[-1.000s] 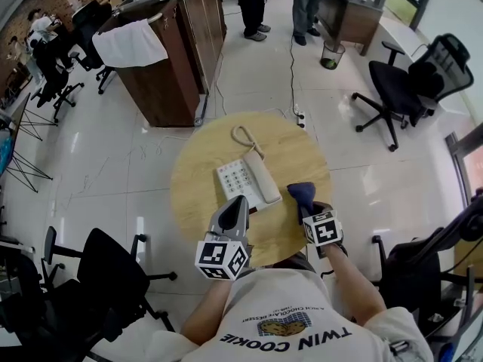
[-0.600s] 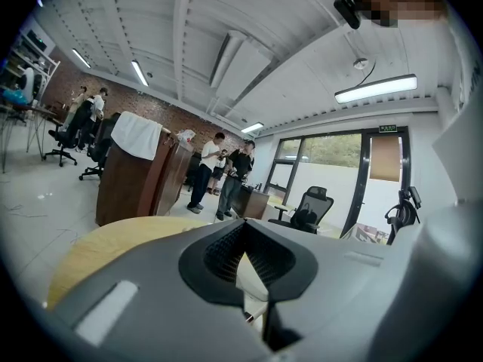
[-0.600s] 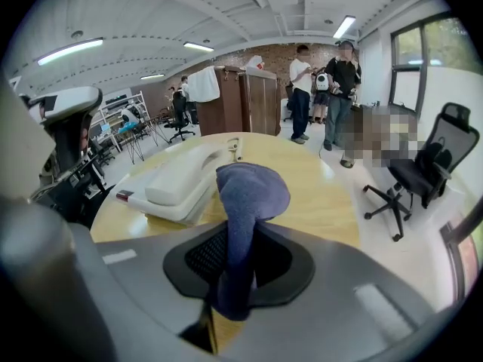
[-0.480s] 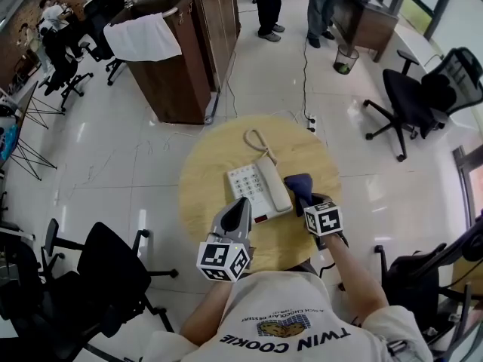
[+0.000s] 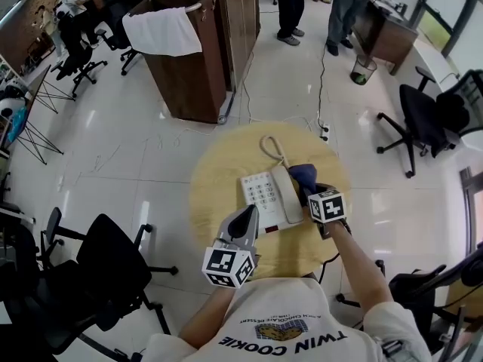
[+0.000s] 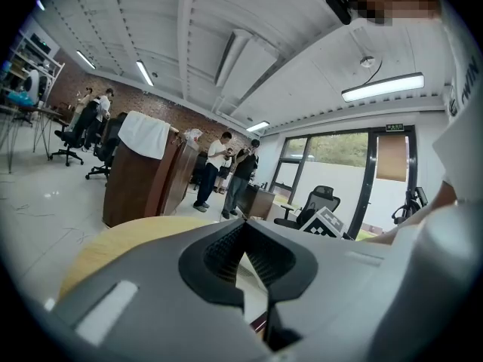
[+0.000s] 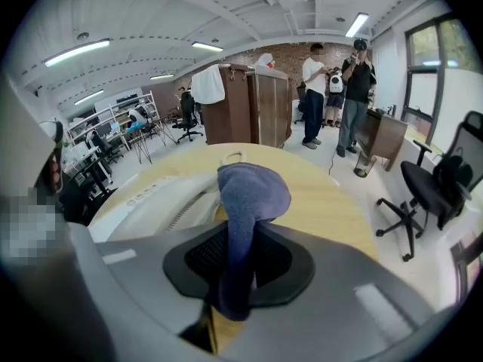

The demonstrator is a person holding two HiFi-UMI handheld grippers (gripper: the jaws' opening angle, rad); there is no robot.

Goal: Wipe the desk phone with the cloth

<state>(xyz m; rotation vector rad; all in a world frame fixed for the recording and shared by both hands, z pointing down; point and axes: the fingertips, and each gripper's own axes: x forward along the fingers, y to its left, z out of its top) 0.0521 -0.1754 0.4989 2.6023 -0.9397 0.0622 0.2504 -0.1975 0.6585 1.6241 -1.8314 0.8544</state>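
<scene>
A white desk phone (image 5: 266, 199) lies on the round wooden table (image 5: 219, 173), its handset (image 5: 286, 194) on the right side and a coiled cord (image 5: 272, 146) behind it. My right gripper (image 5: 312, 190) is shut on a blue cloth (image 5: 303, 176), which hangs right beside the handset's far end. In the right gripper view the cloth (image 7: 250, 193) sticks up from between the jaws of the right gripper (image 7: 240, 261), with the phone (image 7: 158, 204) just left of it. My left gripper (image 5: 247, 213) hovers at the phone's near left corner. The left gripper (image 6: 245, 228) is shut and holds nothing.
A brown wooden cabinet (image 5: 205, 74) draped with a white towel (image 5: 162, 30) stands behind the table. Black office chairs stand at near left (image 5: 106, 274) and far right (image 5: 434, 119). People stand at the back by a desk, near a waste bin (image 5: 363, 71). A cable runs along the floor.
My right gripper has carried the cloth forward and left until it is right next to the handset. The left gripper has stayed by the phone's near edge.
</scene>
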